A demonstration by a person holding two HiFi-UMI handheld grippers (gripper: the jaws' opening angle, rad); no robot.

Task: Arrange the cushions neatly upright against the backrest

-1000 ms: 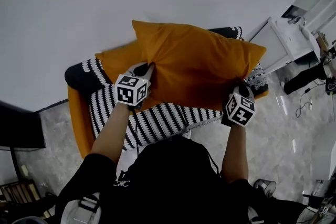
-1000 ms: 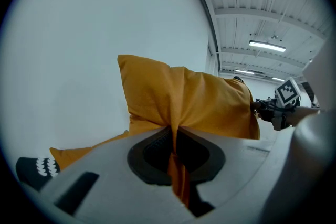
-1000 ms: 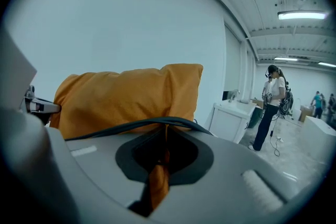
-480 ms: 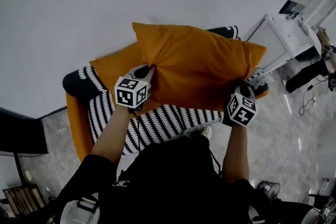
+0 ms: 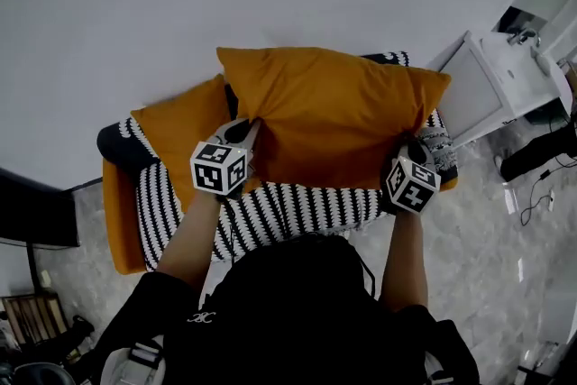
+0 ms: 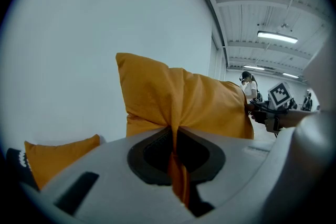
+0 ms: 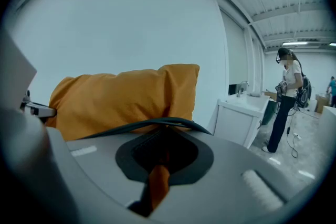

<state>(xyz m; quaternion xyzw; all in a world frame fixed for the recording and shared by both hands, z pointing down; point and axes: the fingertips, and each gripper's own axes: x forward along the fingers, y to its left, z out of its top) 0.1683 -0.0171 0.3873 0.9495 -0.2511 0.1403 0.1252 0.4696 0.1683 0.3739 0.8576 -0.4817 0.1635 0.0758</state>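
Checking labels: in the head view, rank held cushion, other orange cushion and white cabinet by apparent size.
1. held cushion, though nearest the camera.
2. other cushion and cabinet look alike; that cushion is partly hidden.

The held cushion (image 5: 334,117) hides part of the second cushion (image 5: 176,131).

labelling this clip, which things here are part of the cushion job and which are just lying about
Job in hand:
big orange cushion, gripped by left gripper and right gripper
second orange cushion
striped sofa

Lying about:
white cabinet
floor cable
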